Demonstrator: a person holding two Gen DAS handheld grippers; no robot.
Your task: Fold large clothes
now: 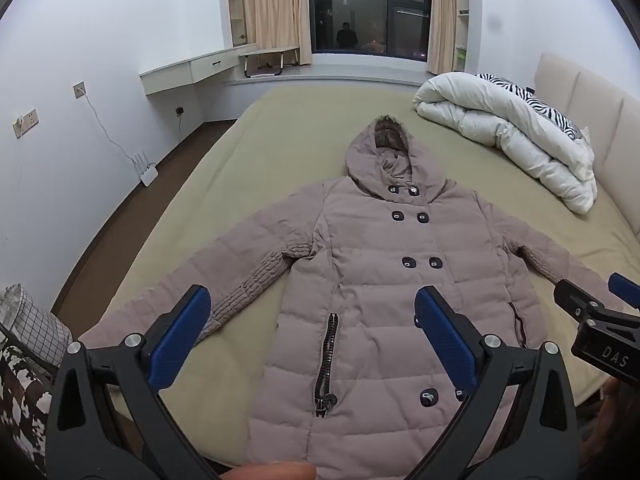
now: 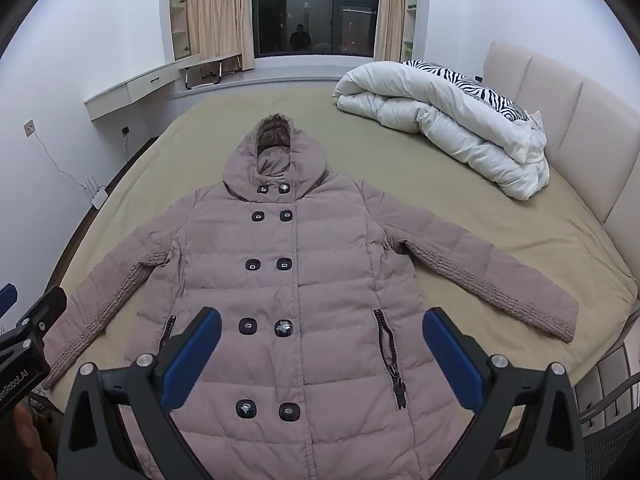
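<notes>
Left wrist: the left tongs (image 1: 312,336) gape wide, gripping nothing, above the coat (image 1: 376,280) lying flat, buttoned, on the bed (image 1: 248,152).

Right wrist: the right tongs (image 2: 322,354) likewise spread, empty, over its front; duvet (image 2: 448,120) near the headboard.

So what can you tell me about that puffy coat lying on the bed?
The coat is a dusty pink, quilted, padded-looking hooded garment, lying flat and face up on the olive bed sheet. It is buttoned shut with two columns of dark buttons. Its fur-trimmed hood points toward the window; both sleeves spread out to the sides, with ribbed stitching along their lower edges. A zipped pocket sits on each side of the front. Nothing but the sheet touches it.
</notes>
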